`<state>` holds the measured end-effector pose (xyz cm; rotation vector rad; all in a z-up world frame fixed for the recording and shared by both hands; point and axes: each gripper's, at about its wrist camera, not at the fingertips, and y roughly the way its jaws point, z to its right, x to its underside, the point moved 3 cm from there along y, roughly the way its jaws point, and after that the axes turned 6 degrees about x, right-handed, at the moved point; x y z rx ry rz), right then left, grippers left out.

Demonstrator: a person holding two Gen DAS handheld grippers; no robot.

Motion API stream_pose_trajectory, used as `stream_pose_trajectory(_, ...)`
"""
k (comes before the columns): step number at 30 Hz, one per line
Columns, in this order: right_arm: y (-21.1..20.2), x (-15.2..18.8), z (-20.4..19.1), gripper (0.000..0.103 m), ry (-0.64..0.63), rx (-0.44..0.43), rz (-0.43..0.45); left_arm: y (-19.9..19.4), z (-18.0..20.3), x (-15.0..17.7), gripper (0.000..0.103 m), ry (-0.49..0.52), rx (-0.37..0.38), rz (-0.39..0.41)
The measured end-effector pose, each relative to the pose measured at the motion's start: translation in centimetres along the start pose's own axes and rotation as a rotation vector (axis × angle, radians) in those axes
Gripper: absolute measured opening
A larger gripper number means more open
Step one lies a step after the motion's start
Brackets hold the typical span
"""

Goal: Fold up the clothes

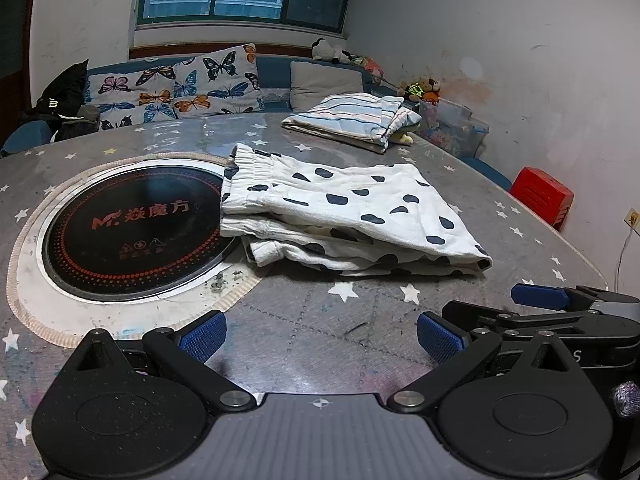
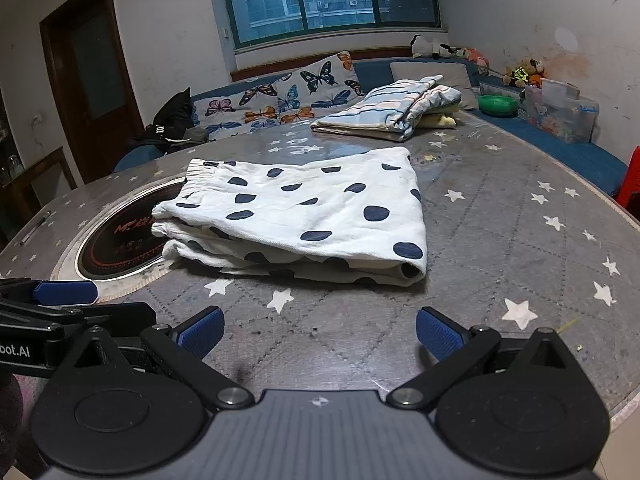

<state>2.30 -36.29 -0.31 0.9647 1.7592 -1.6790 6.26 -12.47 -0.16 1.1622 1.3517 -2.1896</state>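
White shorts with dark blue spots lie folded flat on the grey star-patterned table, their elastic waistband toward the round cooktop. A folded striped garment rests farther back on the table. My left gripper hovers open just short of the shorts' near edge, nothing between its blue pads. My right gripper is open too, near the same front edge, holding nothing. Each gripper shows at the side of the other's view.
A round black induction cooktop is set into the table at left, partly under the shorts. Behind are a blue sofa with butterfly cushions, plush toys, a clear storage box, a green bowl and a red stool.
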Motion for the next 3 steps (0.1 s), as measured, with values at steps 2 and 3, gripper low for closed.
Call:
stream_pose_trajectory(2, 0.03, 0.01, 0.03, 0.103, 0.001, 0.002, 0.000, -0.05, 0.04, -0.04, 0.103, 0.004, 0.001, 0.004)
stream_pose_trajectory(3, 0.03, 0.01, 0.04, 0.103, 0.001, 0.003, 0.000, -0.06, 0.05, -0.08, 0.103, 0.004, 0.003, 0.004)
